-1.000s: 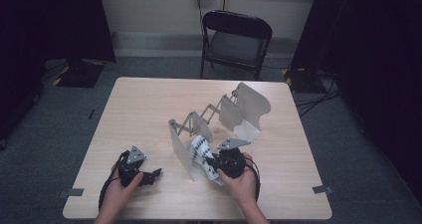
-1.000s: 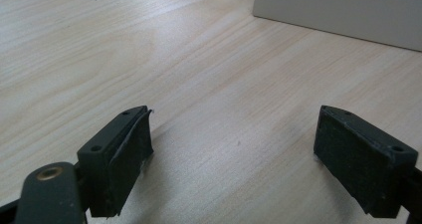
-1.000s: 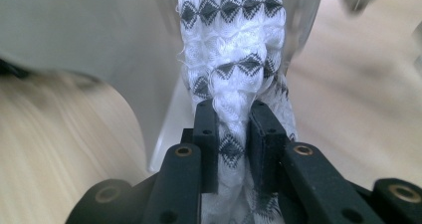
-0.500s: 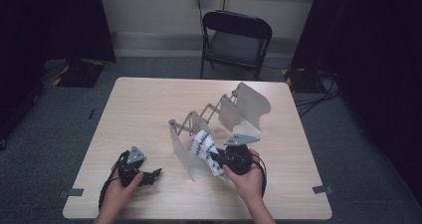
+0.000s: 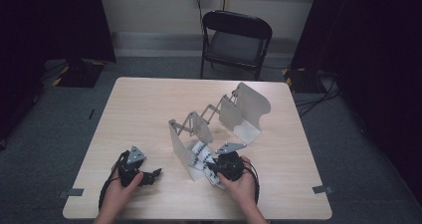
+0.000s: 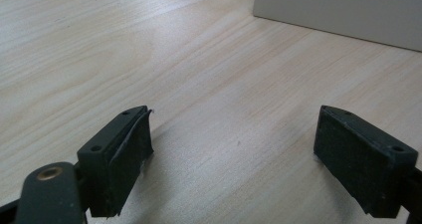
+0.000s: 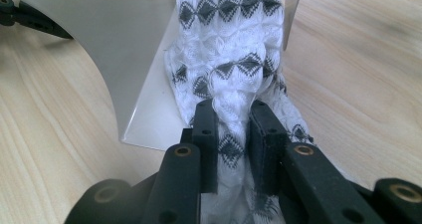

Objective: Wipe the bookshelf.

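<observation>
While the left gripper (image 5: 149,176) rests on the table (image 5: 139,109) near its front edge with its jaws spread wide and nothing between them, the right gripper (image 5: 213,170) pinches a white cloth (image 5: 201,155) with black diamond patterns. That cloth lies partly on the base plate of the near end of a grey metal folding rack (image 5: 199,129), which stretches diagonally across the middle of the table.

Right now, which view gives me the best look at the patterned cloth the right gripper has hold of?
The right gripper view: the white cloth with dark diamonds sits close up, pinched between the right gripper pads, lying on the metal rack's base plate. The high view shows the cloth small, partly hidden by the gripper. The left gripper view looks at tabletop.
</observation>
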`<state>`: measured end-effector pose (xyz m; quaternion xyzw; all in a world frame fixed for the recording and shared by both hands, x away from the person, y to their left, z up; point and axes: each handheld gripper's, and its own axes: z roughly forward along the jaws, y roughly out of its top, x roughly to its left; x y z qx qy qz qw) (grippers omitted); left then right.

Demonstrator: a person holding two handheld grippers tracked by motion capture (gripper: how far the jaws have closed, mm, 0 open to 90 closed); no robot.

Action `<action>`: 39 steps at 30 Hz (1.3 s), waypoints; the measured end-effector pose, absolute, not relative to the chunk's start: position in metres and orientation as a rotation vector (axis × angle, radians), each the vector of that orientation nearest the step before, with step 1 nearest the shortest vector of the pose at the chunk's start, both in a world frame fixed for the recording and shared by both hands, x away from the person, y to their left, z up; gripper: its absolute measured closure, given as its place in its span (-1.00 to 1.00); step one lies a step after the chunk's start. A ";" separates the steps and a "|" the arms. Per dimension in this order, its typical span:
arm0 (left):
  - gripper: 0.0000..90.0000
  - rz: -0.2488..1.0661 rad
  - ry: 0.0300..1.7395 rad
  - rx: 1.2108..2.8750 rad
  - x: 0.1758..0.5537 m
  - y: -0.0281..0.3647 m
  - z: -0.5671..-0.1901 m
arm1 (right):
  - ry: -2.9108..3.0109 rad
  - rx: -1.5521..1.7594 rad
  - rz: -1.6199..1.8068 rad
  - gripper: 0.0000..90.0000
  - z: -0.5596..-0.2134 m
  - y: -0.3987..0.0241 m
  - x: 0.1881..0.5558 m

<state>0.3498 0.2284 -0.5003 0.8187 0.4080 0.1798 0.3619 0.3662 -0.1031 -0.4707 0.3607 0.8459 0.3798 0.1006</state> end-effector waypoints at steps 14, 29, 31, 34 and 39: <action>-0.67 0.463 1.051 2.108 0.350 0.228 -0.500 | 2.479 1.117 1.090 0.70 -0.473 -0.118 0.371; -0.67 0.461 1.051 2.111 0.349 0.228 -0.500 | 2.429 1.216 1.088 0.71 -0.473 -0.149 0.371; -0.67 0.463 1.051 2.109 0.349 0.228 -0.500 | 2.417 1.222 1.061 0.72 -0.472 -0.153 0.371; -0.67 0.463 1.051 2.108 0.349 0.228 -0.500 | 2.398 1.243 1.056 0.72 -0.469 -0.160 0.372; -0.67 0.460 1.051 2.111 0.349 0.228 -0.500 | 2.371 1.241 1.100 0.72 -0.459 -0.160 0.376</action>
